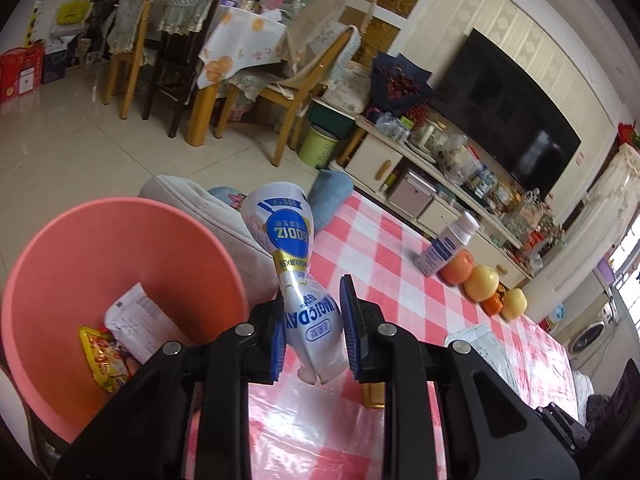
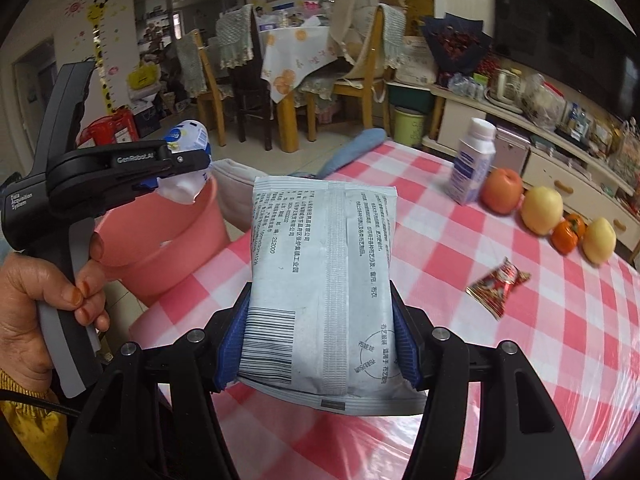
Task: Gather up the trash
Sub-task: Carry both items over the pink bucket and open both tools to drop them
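My left gripper (image 1: 312,332) is shut on a white and blue crumpled milk pouch (image 1: 292,264), held beside the rim of the pink bucket (image 1: 60,260). The bucket holds a white packet (image 1: 136,324) and a yellow wrapper (image 1: 106,358). In the right wrist view the left gripper (image 2: 180,168) holds the pouch (image 2: 188,136) over the bucket (image 2: 160,240). My right gripper (image 2: 318,344) is shut on a grey printed packet (image 2: 320,280), above the checked table. A red candy wrapper (image 2: 498,284) lies on the table to the right.
A white and blue bottle (image 2: 472,160) stands on the red-checked tablecloth (image 2: 520,360) beside a row of fruit (image 2: 544,210). A grey cushion (image 1: 208,212) lies past the bucket. Chairs (image 2: 360,64), a green bin (image 2: 408,124) and a TV cabinet (image 2: 560,160) stand behind.
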The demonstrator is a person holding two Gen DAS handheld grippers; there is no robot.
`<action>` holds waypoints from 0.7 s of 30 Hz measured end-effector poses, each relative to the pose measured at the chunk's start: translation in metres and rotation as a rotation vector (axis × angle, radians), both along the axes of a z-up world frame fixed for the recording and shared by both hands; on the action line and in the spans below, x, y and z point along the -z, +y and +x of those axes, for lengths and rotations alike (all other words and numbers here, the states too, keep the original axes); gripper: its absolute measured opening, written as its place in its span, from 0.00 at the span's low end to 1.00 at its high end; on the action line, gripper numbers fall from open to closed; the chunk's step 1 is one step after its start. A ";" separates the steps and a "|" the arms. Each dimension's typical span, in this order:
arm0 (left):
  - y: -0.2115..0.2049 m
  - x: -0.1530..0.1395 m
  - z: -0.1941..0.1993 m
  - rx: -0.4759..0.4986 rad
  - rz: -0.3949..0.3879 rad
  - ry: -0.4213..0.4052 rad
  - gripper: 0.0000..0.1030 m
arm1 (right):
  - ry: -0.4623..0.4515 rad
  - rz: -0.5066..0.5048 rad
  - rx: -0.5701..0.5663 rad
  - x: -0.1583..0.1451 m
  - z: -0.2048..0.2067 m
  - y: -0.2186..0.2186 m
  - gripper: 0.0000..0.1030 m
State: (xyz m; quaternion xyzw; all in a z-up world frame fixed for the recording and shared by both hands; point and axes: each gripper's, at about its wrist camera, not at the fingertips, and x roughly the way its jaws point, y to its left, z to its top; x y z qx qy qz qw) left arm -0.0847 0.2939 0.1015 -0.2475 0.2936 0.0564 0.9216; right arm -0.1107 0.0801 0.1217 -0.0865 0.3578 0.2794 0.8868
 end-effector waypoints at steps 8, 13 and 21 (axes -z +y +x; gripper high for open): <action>0.044 -0.002 -0.016 -0.113 -0.029 -0.016 0.25 | -0.026 -0.031 -0.100 -0.014 -0.002 0.059 0.60; 0.068 -0.002 -0.026 -0.181 -0.033 -0.021 0.25 | -0.037 -0.070 -0.162 -0.018 -0.002 0.098 0.60; 0.099 0.008 -0.030 -0.261 -0.033 0.019 0.25 | -0.043 -0.141 -0.249 -0.013 0.000 0.158 0.60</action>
